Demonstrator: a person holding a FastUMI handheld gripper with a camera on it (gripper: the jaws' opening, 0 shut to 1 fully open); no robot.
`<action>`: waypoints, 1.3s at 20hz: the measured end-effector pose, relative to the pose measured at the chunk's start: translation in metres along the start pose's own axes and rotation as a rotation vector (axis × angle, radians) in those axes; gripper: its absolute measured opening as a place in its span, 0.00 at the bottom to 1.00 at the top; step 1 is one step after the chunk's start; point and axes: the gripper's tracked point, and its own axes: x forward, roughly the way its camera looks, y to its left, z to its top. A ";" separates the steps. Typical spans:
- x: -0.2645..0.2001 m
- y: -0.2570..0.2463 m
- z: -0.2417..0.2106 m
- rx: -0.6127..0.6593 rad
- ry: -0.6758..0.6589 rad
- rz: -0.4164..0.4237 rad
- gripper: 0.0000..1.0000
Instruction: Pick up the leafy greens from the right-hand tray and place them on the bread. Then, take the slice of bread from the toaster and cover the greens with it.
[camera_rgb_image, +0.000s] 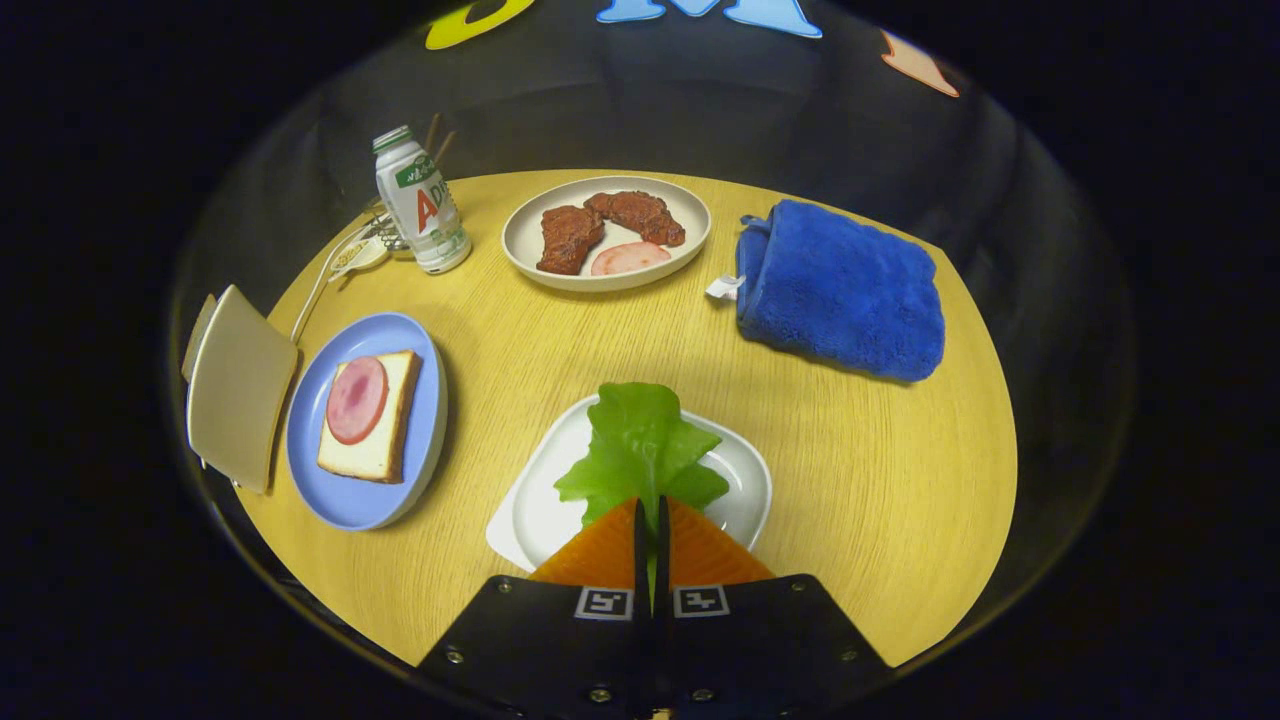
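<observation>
A round, pale wooden table (520, 330) takes up most of the booth, with everything else laid out on its top. The biggest thing on it is a thick blue plush towel (845, 290), folded and lying at the far right, a small white tag at its left end. On the left sits a round light-blue plate (345, 495) carrying a square slice of white bread (385, 455) topped with a round pink slice of ham (357, 399). Just left of that plate, at the table's edge, stands a beige toaster (238, 385), its slot turned away so I cannot tell what is inside. Near the middle, closest to me, is a white rounded-square tray (535, 515), and the ruffled green lettuce leaf (642, 450) lies over it, its far tip reaching past the tray's far rim. At the far side rests an oval cream dish (520, 245) holding two brown pieces of meat and one pink slice. Left of it stands a small white plastic bottle with a green cap (420, 200), and some cutlery lies just beside that.

The gripper (650, 520) is clenched on the near end of the lettuce leaf: its two fingers are drawn nearly together, with a strip of green showing in the thin gap between them.
</observation>
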 end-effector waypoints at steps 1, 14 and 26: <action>-0.006 0.003 0.003 -0.001 -0.008 0.001 0.01; -0.042 0.080 0.034 -0.039 -0.028 0.038 0.01; -0.036 0.169 0.046 -0.123 -0.035 0.119 0.01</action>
